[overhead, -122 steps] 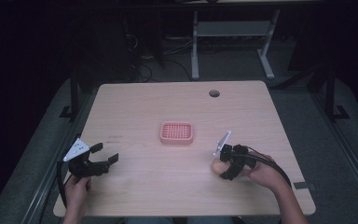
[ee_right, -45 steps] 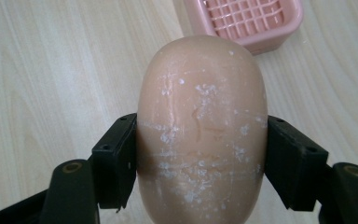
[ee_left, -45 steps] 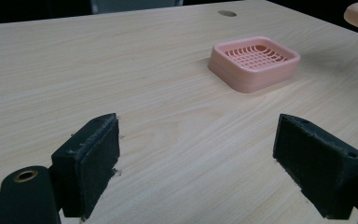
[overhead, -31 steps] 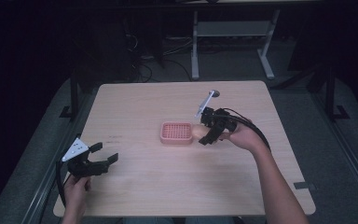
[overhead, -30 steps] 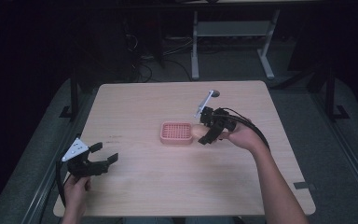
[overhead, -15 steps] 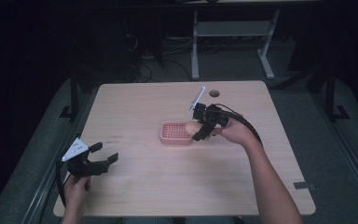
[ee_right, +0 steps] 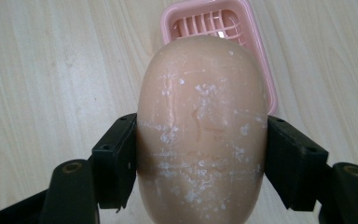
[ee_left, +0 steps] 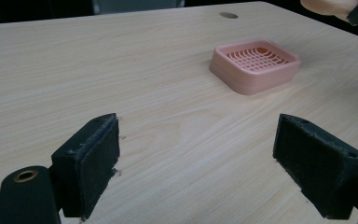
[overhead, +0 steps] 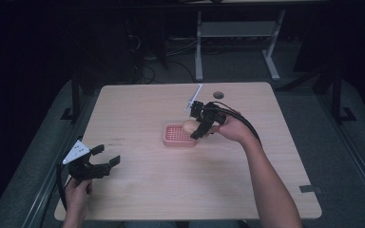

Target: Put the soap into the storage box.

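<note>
Now the right tongs (overhead: 196,127), clamping the soap (ee_right: 201,126), have moved from the bench's right edge to above the pink dish (overhead: 178,137), ready for lowering; the left tongs (ee_left: 209,163) gape wide.

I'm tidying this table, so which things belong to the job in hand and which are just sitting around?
In the job: soap bar, pink soap dish, right gripper holding the soap.
Not in it: left gripper, open and idle; table's cable hole.
</note>
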A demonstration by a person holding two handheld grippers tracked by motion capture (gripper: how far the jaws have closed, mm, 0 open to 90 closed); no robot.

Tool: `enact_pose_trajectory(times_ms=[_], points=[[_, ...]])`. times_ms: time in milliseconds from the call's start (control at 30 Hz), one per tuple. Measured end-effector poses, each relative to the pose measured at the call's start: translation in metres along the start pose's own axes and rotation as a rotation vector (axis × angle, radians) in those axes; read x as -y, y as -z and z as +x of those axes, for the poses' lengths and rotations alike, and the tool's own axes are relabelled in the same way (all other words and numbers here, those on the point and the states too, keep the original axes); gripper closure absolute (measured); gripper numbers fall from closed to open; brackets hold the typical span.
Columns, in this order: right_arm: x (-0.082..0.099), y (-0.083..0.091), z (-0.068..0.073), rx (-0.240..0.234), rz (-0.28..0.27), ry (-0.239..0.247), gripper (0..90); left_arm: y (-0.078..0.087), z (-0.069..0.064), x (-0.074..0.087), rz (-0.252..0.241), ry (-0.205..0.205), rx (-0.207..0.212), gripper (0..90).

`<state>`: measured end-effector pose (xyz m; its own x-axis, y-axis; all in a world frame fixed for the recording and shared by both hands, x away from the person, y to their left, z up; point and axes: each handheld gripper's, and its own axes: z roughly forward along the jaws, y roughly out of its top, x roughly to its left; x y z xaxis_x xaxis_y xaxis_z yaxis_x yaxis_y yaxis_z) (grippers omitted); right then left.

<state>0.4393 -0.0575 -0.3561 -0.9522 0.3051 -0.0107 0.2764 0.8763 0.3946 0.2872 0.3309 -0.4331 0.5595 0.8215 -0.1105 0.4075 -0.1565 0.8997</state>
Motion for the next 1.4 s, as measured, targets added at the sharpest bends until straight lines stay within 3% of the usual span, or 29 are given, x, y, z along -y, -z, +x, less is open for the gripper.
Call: enact_pose_trajectory(times_ms=[767, 1400], points=[[-0.033, -0.020, -0.011, -0.034, 0.020, 0.019, 31.9, 0.000, 0.001, 0.000, -0.003, 0.008, 0.001, 14.3], [-0.041, -0.045, -0.016, -0.052, 0.042, 0.018, 31.8, 0.001, 0.002, 0.000, -0.002, 0.003, -0.004, 14.3]])
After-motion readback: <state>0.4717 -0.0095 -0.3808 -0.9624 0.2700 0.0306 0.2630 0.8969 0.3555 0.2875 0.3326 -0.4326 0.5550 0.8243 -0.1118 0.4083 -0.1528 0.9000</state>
